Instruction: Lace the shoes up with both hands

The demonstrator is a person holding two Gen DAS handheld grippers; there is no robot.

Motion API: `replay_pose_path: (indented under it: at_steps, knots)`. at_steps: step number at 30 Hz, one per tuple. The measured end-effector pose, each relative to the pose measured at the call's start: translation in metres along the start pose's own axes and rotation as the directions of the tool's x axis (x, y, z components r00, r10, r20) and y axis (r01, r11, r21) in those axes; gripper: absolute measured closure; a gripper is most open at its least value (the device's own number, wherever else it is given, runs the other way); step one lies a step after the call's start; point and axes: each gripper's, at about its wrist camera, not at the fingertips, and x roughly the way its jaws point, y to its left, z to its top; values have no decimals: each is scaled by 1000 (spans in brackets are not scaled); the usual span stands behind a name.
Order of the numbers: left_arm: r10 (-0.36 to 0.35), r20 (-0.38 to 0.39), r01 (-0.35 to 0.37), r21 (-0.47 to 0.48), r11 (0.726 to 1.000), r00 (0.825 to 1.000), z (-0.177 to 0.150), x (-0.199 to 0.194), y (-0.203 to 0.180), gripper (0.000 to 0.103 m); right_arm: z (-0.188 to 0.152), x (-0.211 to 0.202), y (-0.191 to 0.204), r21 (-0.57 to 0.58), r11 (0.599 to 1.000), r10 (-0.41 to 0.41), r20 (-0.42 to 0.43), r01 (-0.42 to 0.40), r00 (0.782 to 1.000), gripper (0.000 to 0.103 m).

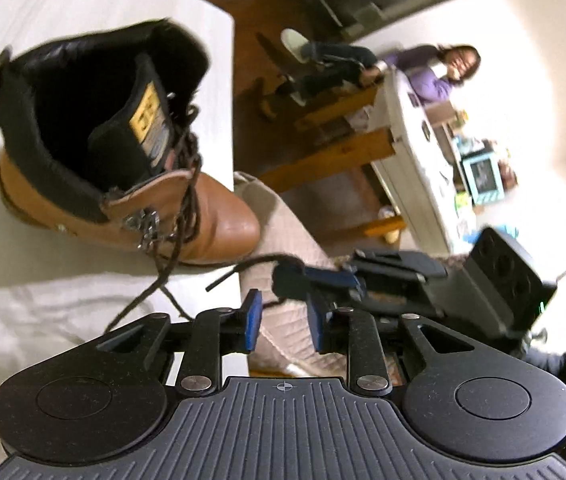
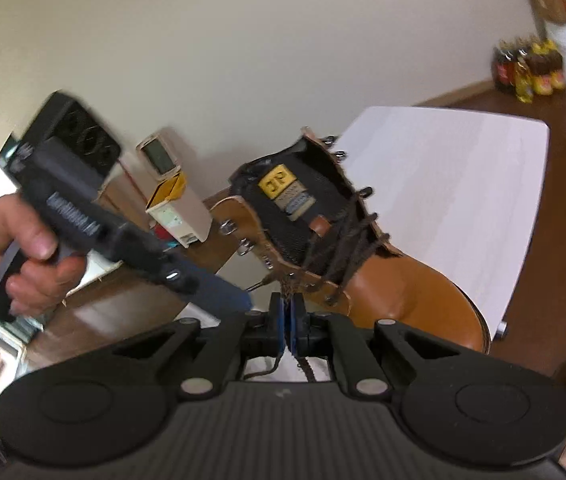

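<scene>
**Right gripper pinches the lace, left gripper waits with its mouth wide**

Right gripper (image 2: 287, 312) has its two blue pads squeezed tight together, and the brown lace (image 2: 293, 286) is caught between them. A bit of the lace hangs down behind the pads. From the pads the lace goes a short way up to the boot (image 2: 395, 292), which sits very close in front. The lace crosses back and forth over the black tongue (image 2: 287, 216), and a yellow tag (image 2: 277, 184) is sewn on the tongue. Small metal hooks (image 2: 245, 248) line the edge of the boot's opening.

Left gripper (image 1: 285, 320) is spread apart, and nothing sits between its blue pads (image 1: 253, 318). Just past it, the right gripper (image 1: 311, 276) comes in from the side, and a loose lace end (image 1: 243, 270) sticks out near its tip. More lace (image 1: 155, 284) runs down from the boot (image 1: 131, 152) across the table.

The boot is tan with a black padded collar. It stands on a white table (image 1: 83, 8), with its toe close to the table's edge. A wrinkled white cloth (image 1: 23, 320) lies on the table near the left gripper. In the right wrist view, a bare hand (image 2: 23, 252) holds the handle of the left gripper.

Far behind, a person in a purple top (image 1: 439, 76) sits by a long white table (image 1: 411, 152). Some bottles (image 2: 527, 72) stand on the wooden floor by the wall.
</scene>
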Motion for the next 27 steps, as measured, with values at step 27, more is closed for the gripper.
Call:
replay_pose_path:
  at_steps: [27]
  knots:
    - [-254,62,254,-455,854,965,-28,43,71,68,-19,-23,48,-370,929,-9,33,21,999,99]
